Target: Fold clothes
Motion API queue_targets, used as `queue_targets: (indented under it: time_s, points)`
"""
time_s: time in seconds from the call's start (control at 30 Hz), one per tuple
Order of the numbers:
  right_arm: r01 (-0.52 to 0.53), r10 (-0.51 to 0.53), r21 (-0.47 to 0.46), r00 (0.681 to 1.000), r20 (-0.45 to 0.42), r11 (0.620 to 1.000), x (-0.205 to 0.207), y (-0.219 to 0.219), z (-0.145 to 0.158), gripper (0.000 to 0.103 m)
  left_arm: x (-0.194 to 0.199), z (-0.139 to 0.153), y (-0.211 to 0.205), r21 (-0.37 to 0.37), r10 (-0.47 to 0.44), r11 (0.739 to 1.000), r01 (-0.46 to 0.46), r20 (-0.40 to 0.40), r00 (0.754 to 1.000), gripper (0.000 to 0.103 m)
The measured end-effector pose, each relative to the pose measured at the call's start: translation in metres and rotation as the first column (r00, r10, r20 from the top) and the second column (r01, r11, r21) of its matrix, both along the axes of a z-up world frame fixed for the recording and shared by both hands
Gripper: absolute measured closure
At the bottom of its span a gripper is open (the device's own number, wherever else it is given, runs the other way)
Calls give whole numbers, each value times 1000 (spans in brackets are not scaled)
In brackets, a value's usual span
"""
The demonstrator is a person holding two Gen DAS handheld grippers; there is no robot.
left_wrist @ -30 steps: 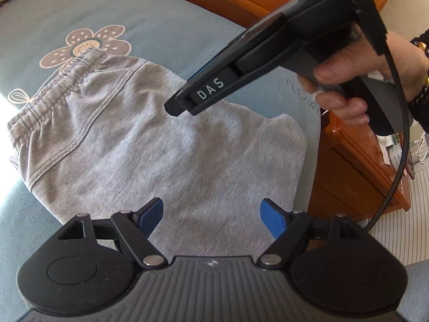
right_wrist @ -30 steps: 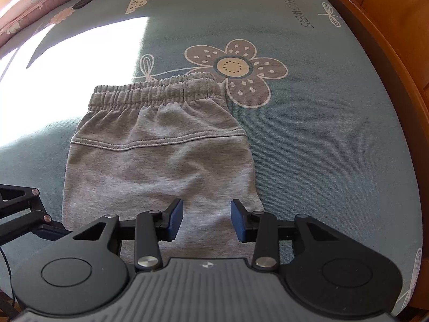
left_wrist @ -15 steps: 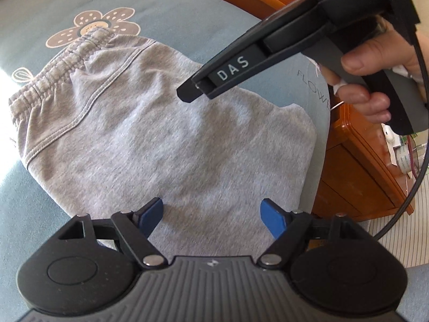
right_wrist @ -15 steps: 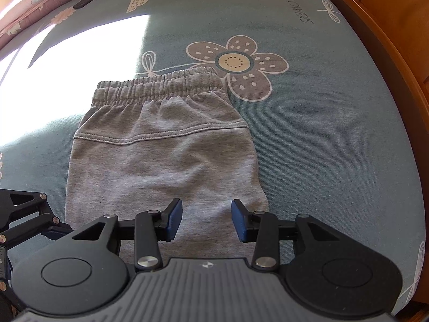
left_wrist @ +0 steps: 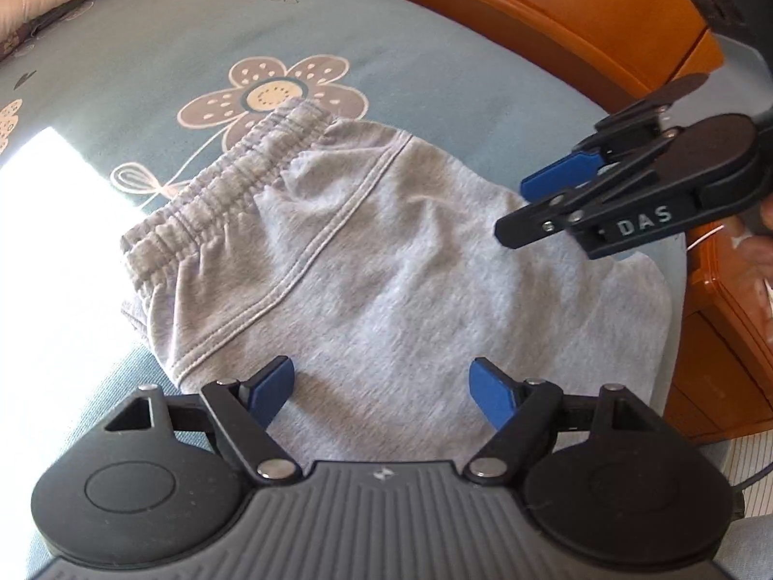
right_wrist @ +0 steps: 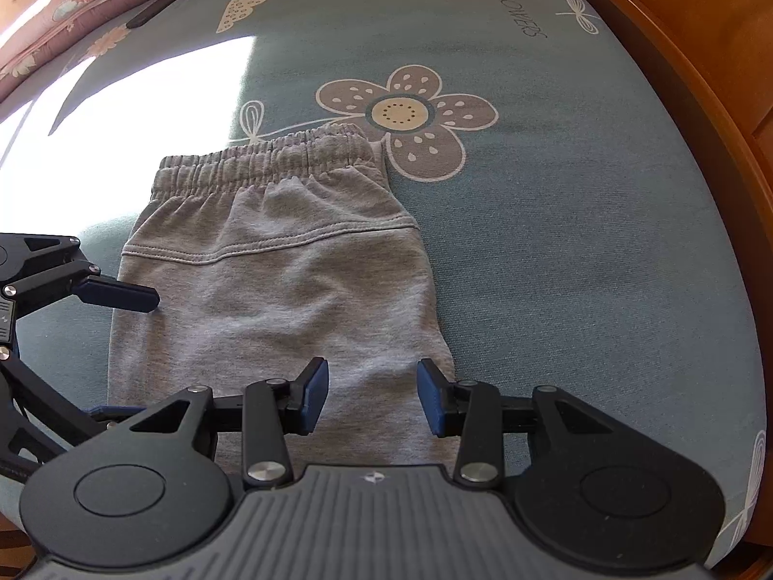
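While the grey shorts lie flat on the flowered bed, both hand-held grippers hover wide and empty. The right wrist view shows the left hand-held gripper at 9 o'clock; only the left view shows the right hand-held gripper at 2 o'clock.

The left gripper hung low with its blue pads spread wide and nothing between the jaws. The right gripper hovered alongside, pads parted too — narrower, and just as empty.
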State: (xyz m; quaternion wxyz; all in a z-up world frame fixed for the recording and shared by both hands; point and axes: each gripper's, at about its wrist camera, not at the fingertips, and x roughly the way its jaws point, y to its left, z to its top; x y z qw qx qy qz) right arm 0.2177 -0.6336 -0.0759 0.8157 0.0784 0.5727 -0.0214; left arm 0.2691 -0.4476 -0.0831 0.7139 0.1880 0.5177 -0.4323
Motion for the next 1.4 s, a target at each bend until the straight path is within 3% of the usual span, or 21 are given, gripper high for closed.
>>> queue_targets:
  time_s: [0.1, 0.37, 0.57, 0.77, 0.93, 1.1, 1.2, 1.3, 1.4]
  points:
    - [4, -4, 13, 1000, 4, 1000, -3, -4, 2, 58, 0, 6, 0, 1, 29, 1000, -29, -9, 1000, 24]
    - [109, -112, 49, 992, 65, 993, -43, -24, 9, 55, -24, 31, 26, -10, 150, 989, -150, 61, 987, 22]
    - [47, -55, 63, 991, 123, 997, -50, -7, -4, 55, -39, 26, 57, 38, 170, 984, -175, 99, 980, 22]
    - [67, -65, -28, 996, 64, 997, -41, 7, -19, 55, -35, 31, 95, 19, 226, 973, -231, 145, 963, 18]
    - [16, -19, 19, 990, 139, 1000, -35, 48, 8, 55, -25, 40, 126, -1, 293, 954, -298, 189, 937, 16]
    - [-18, 18, -2, 998, 63, 1000, -19, 93, -23, 53, -24, 47, 148, 1, 292, 953, -302, 248, 924, 15]
    - [-26, 27, -16, 993, 113, 1000, -18, 108, -7, 52, -27, 47, 158, 0, 308, 948, -319, 266, 913, 15]
    - [-72, 72, -3, 987, 141, 997, -15, 124, 6, 52, -28, 45, 164, -7, 341, 936, -351, 254, 905, 15]
    - [-141, 141, -13, 983, 115, 990, -8, 140, -7, 52, -30, 44, 168, -22, 376, 924, -381, 228, 898, 15]
